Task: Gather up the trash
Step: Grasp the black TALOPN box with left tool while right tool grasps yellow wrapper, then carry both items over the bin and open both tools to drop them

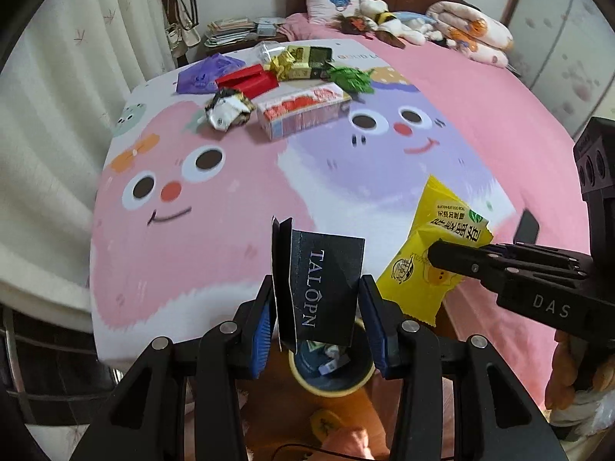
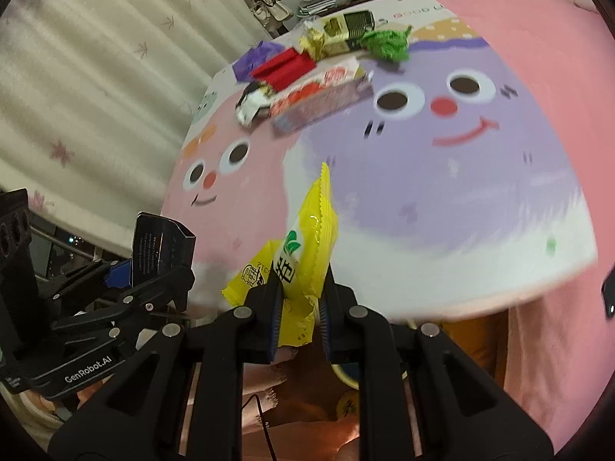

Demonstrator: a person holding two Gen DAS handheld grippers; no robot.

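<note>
Left gripper [image 1: 317, 319] clamps a black TALOPN carton [image 1: 326, 288] at lower centre of its frame, over a yellow-rimmed bin [image 1: 307, 382] on the floor. Right gripper [image 2: 298, 311] pinches a yellow snack wrapper [image 2: 307, 249], lower centre in its view. Beyond, a cartoon-face blanket [image 1: 230, 223] covers the pink bed [image 1: 480, 88]. More trash sits upper centre: red box [image 1: 250, 81], tissue box [image 1: 303, 109], green wrapper [image 1: 351, 78], purple bag [image 1: 203, 73].

Two hand-held grippers [image 1: 317, 307] [image 2: 298, 303]; one black box [image 1: 326, 288]; one yellow wrapper [image 2: 307, 253]; one bin [image 1: 330, 380]; one red box [image 1: 250, 80].
</note>
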